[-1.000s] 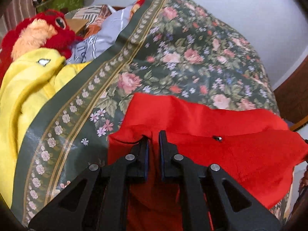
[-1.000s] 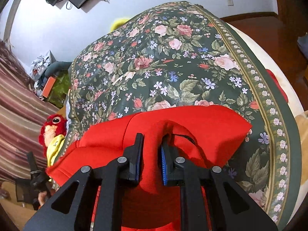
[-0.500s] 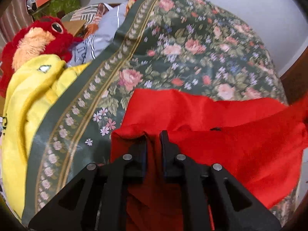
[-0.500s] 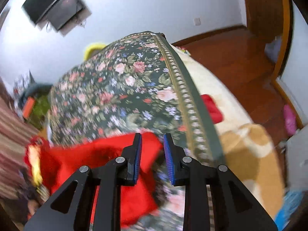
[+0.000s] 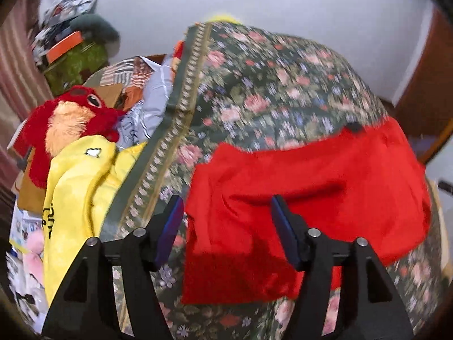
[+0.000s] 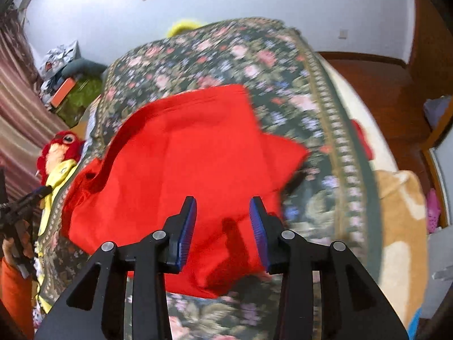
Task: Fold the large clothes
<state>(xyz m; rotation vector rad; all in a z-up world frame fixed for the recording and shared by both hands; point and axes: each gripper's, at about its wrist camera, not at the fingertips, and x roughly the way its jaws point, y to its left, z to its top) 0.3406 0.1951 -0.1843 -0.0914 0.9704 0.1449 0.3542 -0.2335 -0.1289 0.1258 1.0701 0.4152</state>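
A red garment [image 5: 305, 187] lies folded on the floral bedspread [image 5: 277, 85]; in the right wrist view the same red garment [image 6: 181, 155] spreads across the floral bedspread [image 6: 215, 53]. My left gripper [image 5: 226, 212] hovers above the garment's left part, jaws opening, nothing pinched between the blue pads. My right gripper [image 6: 223, 212] hangs over the garment's near edge, jaws opening too, the cloth lying free below them. At the left edge of the right wrist view a hand holds the left gripper's handle [image 6: 14, 215].
A yellow garment [image 5: 79, 187] and a red plush toy [image 5: 65, 124] lie left of the bedspread, with boxes and clutter [image 5: 73, 48] behind. A tan blanket [image 6: 402, 226] covers the bed's right side, beside the wooden floor [image 6: 376, 85].
Both grippers let go of the red garment and rose away from it, jaws spreading. The garment dropped flat onto the bedspread in a folded shape.
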